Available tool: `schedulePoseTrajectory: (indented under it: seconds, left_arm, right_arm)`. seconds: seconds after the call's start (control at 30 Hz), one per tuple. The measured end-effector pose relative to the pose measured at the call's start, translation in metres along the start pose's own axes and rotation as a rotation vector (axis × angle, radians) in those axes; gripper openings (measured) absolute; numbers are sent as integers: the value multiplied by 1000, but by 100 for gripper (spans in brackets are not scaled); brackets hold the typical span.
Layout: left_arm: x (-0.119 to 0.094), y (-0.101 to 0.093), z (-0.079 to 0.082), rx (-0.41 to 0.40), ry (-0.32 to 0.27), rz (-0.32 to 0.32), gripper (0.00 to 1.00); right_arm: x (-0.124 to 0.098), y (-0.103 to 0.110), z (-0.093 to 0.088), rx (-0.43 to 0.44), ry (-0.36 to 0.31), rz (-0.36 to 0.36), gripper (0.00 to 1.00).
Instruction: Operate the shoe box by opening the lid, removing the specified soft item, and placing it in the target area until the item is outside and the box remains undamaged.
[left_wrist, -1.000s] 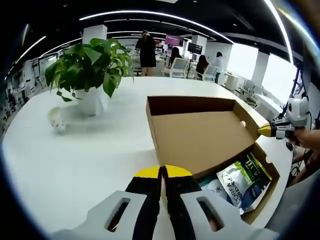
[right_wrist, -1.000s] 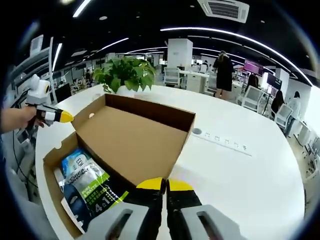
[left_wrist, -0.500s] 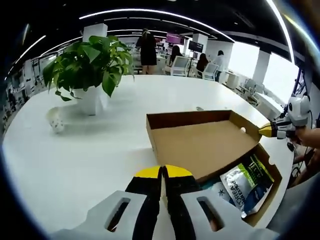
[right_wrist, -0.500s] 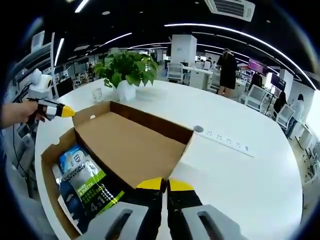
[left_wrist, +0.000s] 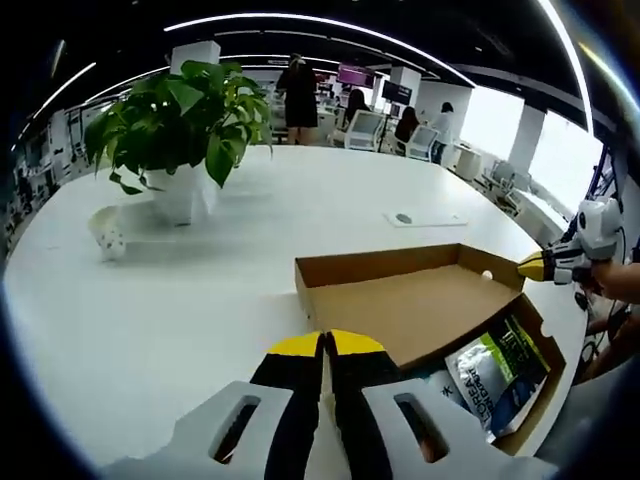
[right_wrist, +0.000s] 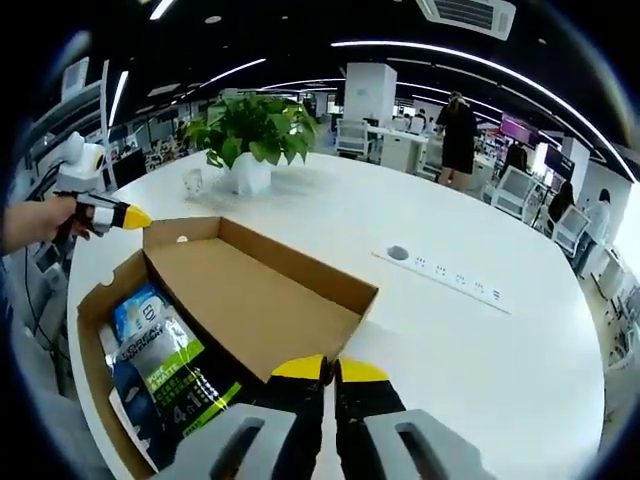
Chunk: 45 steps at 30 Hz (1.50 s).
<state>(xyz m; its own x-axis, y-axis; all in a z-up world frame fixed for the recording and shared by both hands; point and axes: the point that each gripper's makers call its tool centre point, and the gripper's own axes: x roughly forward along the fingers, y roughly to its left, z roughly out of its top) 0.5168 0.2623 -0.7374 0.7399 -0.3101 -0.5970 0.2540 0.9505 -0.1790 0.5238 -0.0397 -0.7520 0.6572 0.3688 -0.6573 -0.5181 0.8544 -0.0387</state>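
A brown cardboard shoe box (left_wrist: 545, 395) (right_wrist: 92, 345) lies open on the white table. Its lid (left_wrist: 420, 310) (right_wrist: 250, 300) leans back low over the table, inner face up. Inside the box are soft blue, green and white packets (left_wrist: 500, 365) (right_wrist: 160, 345). My left gripper (left_wrist: 325, 345) is shut at one end of the lid, apparently on its side flap. It also appears by the lid's corner as the left gripper (right_wrist: 125, 213). My right gripper (right_wrist: 325, 368) is shut at the opposite end, seen too as the right gripper (left_wrist: 540, 265).
A potted green plant (left_wrist: 175, 120) (right_wrist: 250, 140) and a small white object (left_wrist: 105, 235) (right_wrist: 192, 183) stand beyond the box. A white power strip (right_wrist: 445, 278) (left_wrist: 425, 218) lies on the table (left_wrist: 180, 310). People and chairs fill the office behind.
The lid has swung down from a steep tilt to nearly flat over the table. Both grippers stayed shut at its ends and went down with it.
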Motion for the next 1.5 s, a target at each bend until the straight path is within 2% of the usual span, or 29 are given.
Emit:
schedulePoseTrajectory:
  seconds: [0.53,0.77,1.03,1.27,1.5]
  left_arm:
    - [0,1,0,-21,1,-11,1]
    - [-6,-5,0,30,16,-1,2]
    - [-18,-12,-1,48,9,3,8]
    - [-29,-27,1,79,-4,-20,8]
    - [-36,-45,-8,100,3,-55,11]
  right_arm:
    - [0,0,0,4,14,7,0]
    - [-5,1,0,-4,12,10,0]
    - [-14,4,1,-12,-3,17,2]
    - [-26,10,1,-25,-22,47,4]
    - [-39,24,-3,-43,-26,84,10]
